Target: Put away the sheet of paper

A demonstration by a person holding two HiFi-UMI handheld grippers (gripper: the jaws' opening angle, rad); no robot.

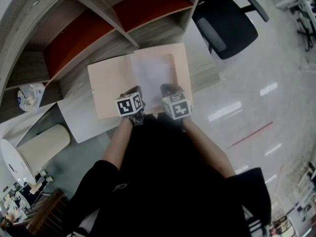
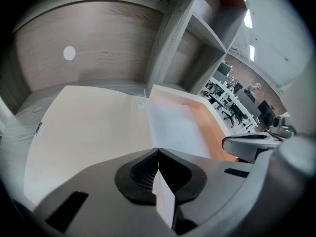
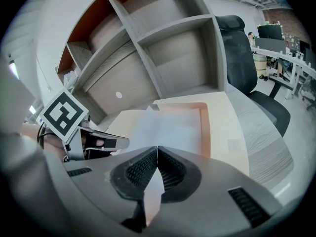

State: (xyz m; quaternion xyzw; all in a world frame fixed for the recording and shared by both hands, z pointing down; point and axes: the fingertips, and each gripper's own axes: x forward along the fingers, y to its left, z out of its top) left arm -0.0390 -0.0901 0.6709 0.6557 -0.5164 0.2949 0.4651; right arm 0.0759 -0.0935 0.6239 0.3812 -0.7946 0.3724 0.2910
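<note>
The left claw point(image 1: 135, 91) point(image 2: 158, 152) and right claw point(image 1: 170, 90) point(image 3: 157, 150) are each clenched on the near edge of the sheet of paper point(image 1: 153, 72), one near each corner. The sheet spreads over the open folder point(image 1: 109, 88) on the bench point(image 1: 203, 72). Its far edge reaches toward the shelf unit point(image 1: 101, 31). Open floor point(image 1: 256, 98) lies rightward, beside the office chair point(image 1: 225, 26).

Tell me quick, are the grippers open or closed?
Left gripper: jaws closed, holding the sheet of paper.
Right gripper: jaws closed, holding the same sheet of paper.
</note>
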